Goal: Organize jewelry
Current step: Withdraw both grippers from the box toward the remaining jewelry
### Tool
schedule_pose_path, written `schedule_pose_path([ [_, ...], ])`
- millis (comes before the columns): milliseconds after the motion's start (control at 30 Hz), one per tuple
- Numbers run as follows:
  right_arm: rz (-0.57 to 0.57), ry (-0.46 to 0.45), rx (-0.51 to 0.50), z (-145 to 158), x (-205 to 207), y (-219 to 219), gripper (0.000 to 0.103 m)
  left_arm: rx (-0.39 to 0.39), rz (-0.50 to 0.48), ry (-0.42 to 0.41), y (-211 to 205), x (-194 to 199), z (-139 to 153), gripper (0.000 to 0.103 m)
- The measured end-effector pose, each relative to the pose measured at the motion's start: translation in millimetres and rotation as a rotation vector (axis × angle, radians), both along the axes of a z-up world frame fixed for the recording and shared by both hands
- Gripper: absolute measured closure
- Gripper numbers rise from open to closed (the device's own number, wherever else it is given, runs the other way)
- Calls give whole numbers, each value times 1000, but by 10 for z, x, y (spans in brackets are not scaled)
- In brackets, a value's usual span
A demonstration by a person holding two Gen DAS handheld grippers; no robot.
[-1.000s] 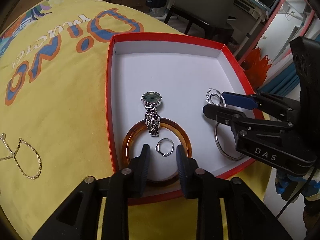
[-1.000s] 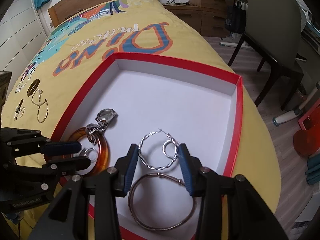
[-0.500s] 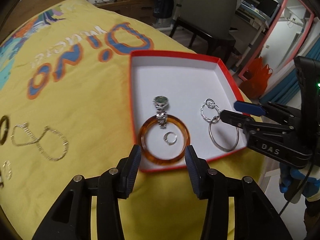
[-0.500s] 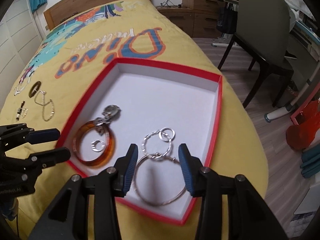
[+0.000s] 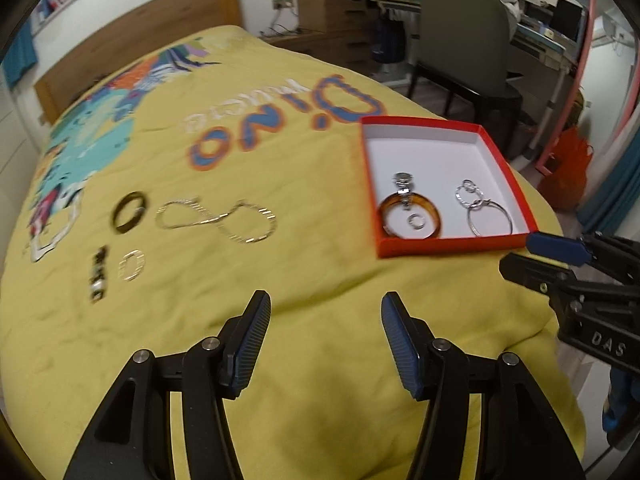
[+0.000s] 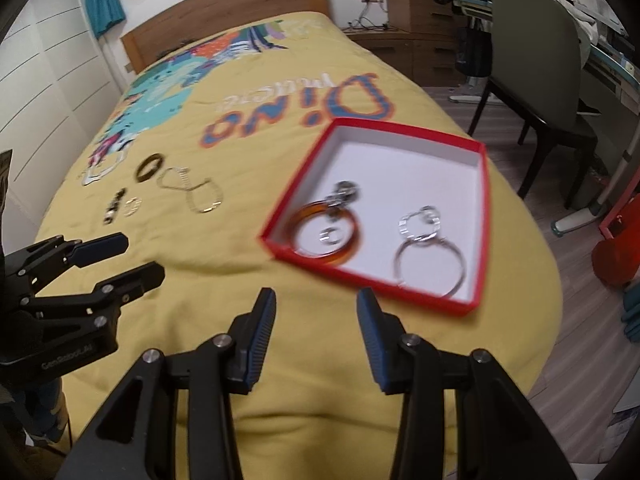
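While the yellow bedspread (image 5: 248,320) fills both views, the red box (image 5: 448,246) sits on it near the bed's right edge, holding an amber bangle (image 5: 410,216) with a watch (image 5: 404,184) and small ring (image 5: 416,221), plus silver hoops (image 5: 490,218) to their right. Left of the box lie a gold chain (image 5: 218,220), dark ring (image 5: 129,213) and smaller blurred pieces. Left gripper (image 5: 325,326), jaws just opening, and right gripper (image 6: 316,312) hover short of the box, both parted and empty.
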State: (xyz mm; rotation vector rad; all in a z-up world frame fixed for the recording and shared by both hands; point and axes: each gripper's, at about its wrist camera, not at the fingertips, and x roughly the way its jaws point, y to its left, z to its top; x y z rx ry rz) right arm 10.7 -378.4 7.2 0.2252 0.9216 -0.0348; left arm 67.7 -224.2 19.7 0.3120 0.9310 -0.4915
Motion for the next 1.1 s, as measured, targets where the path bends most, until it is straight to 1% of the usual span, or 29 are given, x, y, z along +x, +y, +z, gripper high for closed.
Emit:
schedule_pose_path([
  [200, 56, -34, 4, 152, -176, 402, 63, 6, 81, -51, 382, -189, 156, 45],
  [400, 106, -57, 11, 262, -279, 686, 63, -9, 155, -83, 758, -326, 270, 42],
  [733, 172, -61, 18, 303, -329, 1026, 63, -23, 261, -93, 1264, -435, 322, 40],
  [800, 180, -62, 18, 311, -321, 1077, 63, -26, 272, -97, 1332, -451, 332, 38],
  [1100, 211, -70, 22, 333, -271, 1191, 63, -36, 312, -82, 1535, -409, 281, 38],
])
